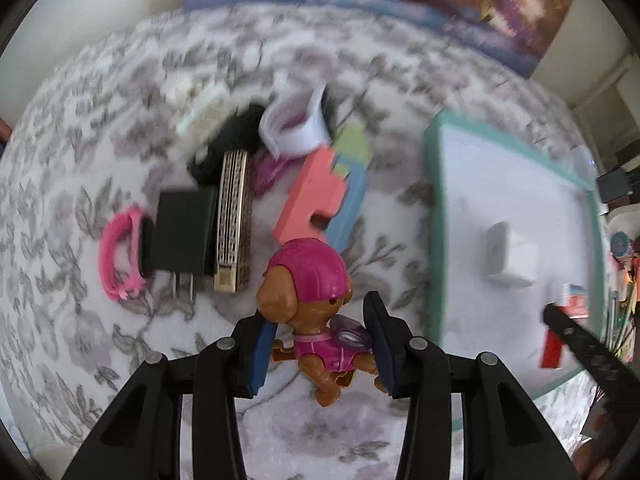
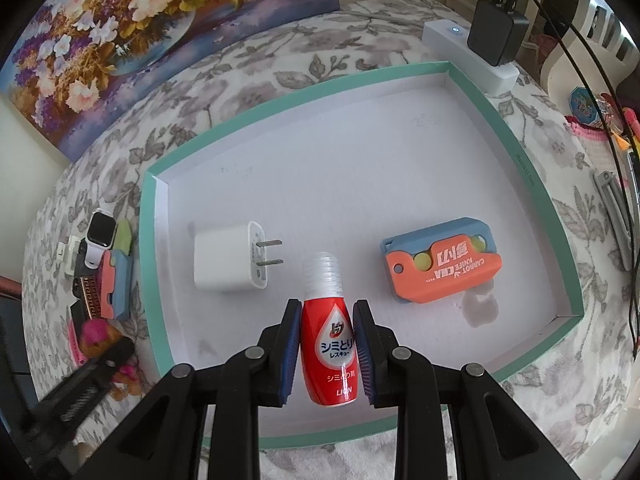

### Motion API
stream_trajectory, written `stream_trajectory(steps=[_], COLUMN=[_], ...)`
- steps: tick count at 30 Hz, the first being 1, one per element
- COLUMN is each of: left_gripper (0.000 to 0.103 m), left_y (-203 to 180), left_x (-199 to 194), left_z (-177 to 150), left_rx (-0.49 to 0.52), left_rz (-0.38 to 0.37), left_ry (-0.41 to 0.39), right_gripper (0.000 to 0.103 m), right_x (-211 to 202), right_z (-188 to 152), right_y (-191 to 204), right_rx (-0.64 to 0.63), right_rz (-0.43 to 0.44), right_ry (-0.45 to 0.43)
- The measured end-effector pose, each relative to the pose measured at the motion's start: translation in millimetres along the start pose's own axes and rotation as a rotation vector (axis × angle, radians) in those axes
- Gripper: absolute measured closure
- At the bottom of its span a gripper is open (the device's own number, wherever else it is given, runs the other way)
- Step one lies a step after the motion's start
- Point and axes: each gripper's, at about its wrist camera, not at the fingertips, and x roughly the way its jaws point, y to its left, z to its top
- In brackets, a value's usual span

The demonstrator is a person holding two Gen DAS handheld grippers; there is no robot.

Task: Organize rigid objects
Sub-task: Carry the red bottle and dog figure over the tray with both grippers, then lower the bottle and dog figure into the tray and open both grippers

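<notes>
A brown toy dog (image 1: 308, 276) in a pink helmet and suit sits between the blue pads of my left gripper (image 1: 316, 320), which is shut on it just above the floral cloth. It stays sharp while the background is blurred. My right gripper (image 2: 327, 306) is shut on a small red bottle (image 2: 328, 344) with a clear cap, held over the white tray with a teal rim (image 2: 532, 184). In the tray lie a white charger plug (image 2: 224, 260) and an orange and blue folding knife toy (image 2: 440, 268). The tray (image 1: 432, 184) is to the right of the left gripper.
Left of the tray lies a pile: a pink band (image 1: 116, 256), a black charger (image 1: 180, 236), a gold patterned case (image 1: 232, 220), another orange and blue toy (image 1: 312, 196) and a white watch (image 1: 296, 124). A white power strip with a black adapter (image 2: 496, 32) sits behind the tray.
</notes>
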Motion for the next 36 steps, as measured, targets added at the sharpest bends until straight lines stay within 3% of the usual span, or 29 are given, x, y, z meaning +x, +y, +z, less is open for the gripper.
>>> stream_trajectory(steps=[4,8,17,30,34,36], left_gripper=[0.058,0.058,0.058,0.057,0.040,0.040], left_y=[-18,-41,-79,-98,-93,-91], left_x=[-31,-47,-37,-16,-16,-17], left_z=[2,-5,-21,-32,-28,-26], left_rx=[0.034,0.100,0.215,0.263,0.241,0.232], left_rz=[-0.063,-0.112,-0.148,-0.136,-0.146,-0.147], left_ry=[-0.079,-0.107,-0.039,0.039,0.045,0.043], right_gripper=[0.075,0.075,0.075,0.075,0.074,0.074], right_x=[-5,-10,-8,-5,-6,-8], right_z=[1,2,2,1,2,3], right_y=[-1,-8,-34,-34,-33,-32], right_rx=[0.003,0.019,0.095,0.082,0.074,0.067], right_rz=[0.001,0.004,-0.010,-0.013,-0.012,-0.014], right_ry=[-0.015,-0.029,-0.032,-0.024,-0.020,-0.027])
